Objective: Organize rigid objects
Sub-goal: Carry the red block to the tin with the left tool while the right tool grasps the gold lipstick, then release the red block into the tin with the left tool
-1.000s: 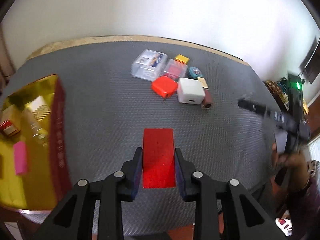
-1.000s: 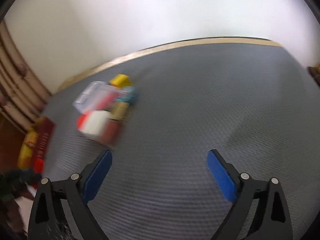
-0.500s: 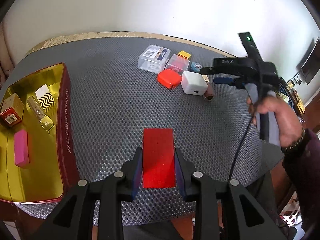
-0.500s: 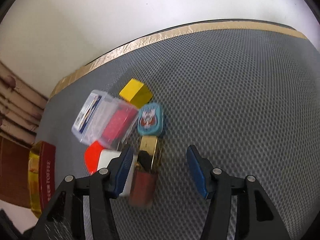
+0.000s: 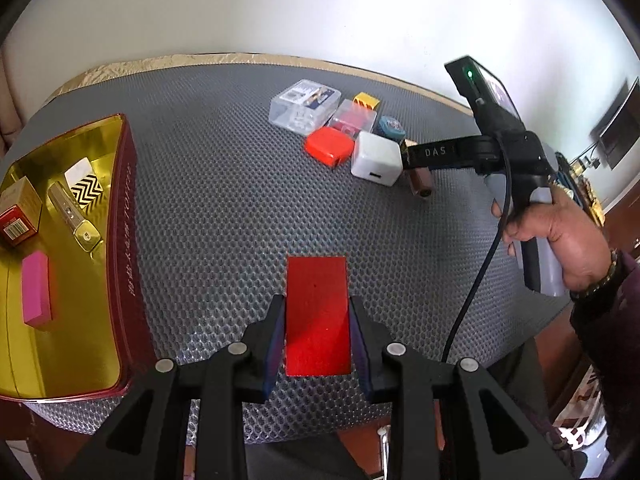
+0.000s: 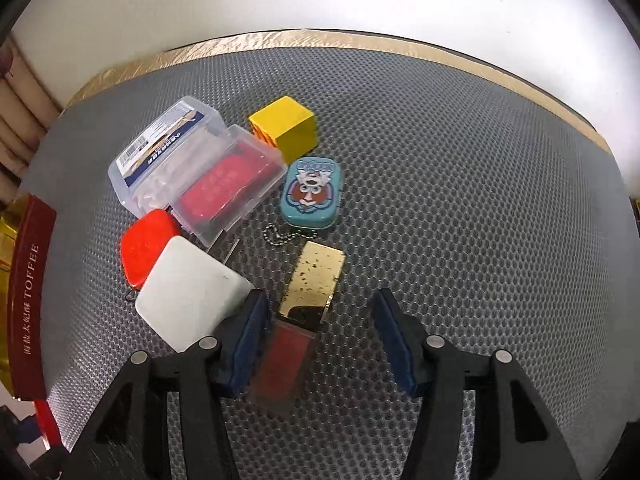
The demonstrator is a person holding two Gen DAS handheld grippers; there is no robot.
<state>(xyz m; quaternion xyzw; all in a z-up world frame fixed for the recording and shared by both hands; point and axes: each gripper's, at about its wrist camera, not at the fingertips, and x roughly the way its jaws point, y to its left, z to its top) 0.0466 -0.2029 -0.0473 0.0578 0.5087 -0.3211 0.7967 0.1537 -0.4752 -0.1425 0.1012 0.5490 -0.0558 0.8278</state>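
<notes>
My left gripper (image 5: 317, 336) is shut on a flat red block (image 5: 317, 312) above the grey mat. My right gripper (image 6: 320, 332) is open, its fingers on either side of a gold-capped red lipstick (image 6: 298, 320) lying on the mat; it also shows in the left wrist view (image 5: 418, 174). Beside the lipstick lie a white square box (image 6: 188, 296), a red rounded box (image 6: 146, 246), two clear plastic cases (image 6: 200, 168), a teal tin (image 6: 312, 194) and a yellow cube (image 6: 286, 128). An open gold toffee tin (image 5: 64, 248) stands at the left.
The toffee tin holds a pink block (image 5: 36, 288), a small red-and-gold box (image 5: 16, 216), a gold lighter (image 5: 74, 216) and a zigzag-patterned piece (image 5: 86, 184). The mat's near edge (image 5: 280, 428) lies just under my left gripper. A wall stands behind the table.
My right gripper has come down over the pile and now straddles the lipstick. My left gripper keeps its hold on the red block, hardly moved.
</notes>
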